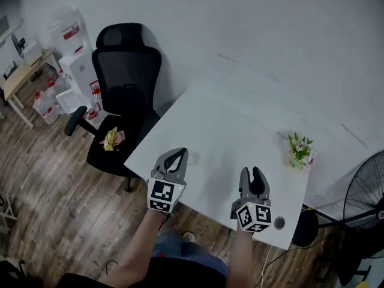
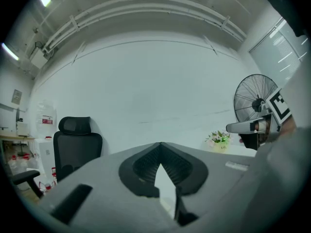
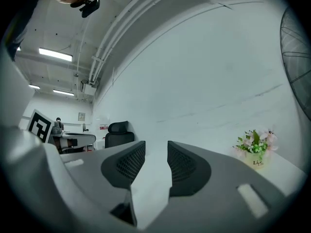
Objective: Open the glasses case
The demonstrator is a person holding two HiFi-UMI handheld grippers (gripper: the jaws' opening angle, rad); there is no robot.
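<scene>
White table (image 1: 222,131) holds a flower pot (image 1: 300,152) near its right edge; no glasses case shows in any view; at the near edge my left gripper (image 1: 179,153) is clenched empty; my right gripper (image 1: 258,173) is parted, empty.

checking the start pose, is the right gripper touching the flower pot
Apart. The head view shows a stretch of bare table between the right gripper and the flower pot; the right gripper view shows nothing between its parted jaws.

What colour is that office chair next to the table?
The office chair is black, seen best in the head view.
</scene>
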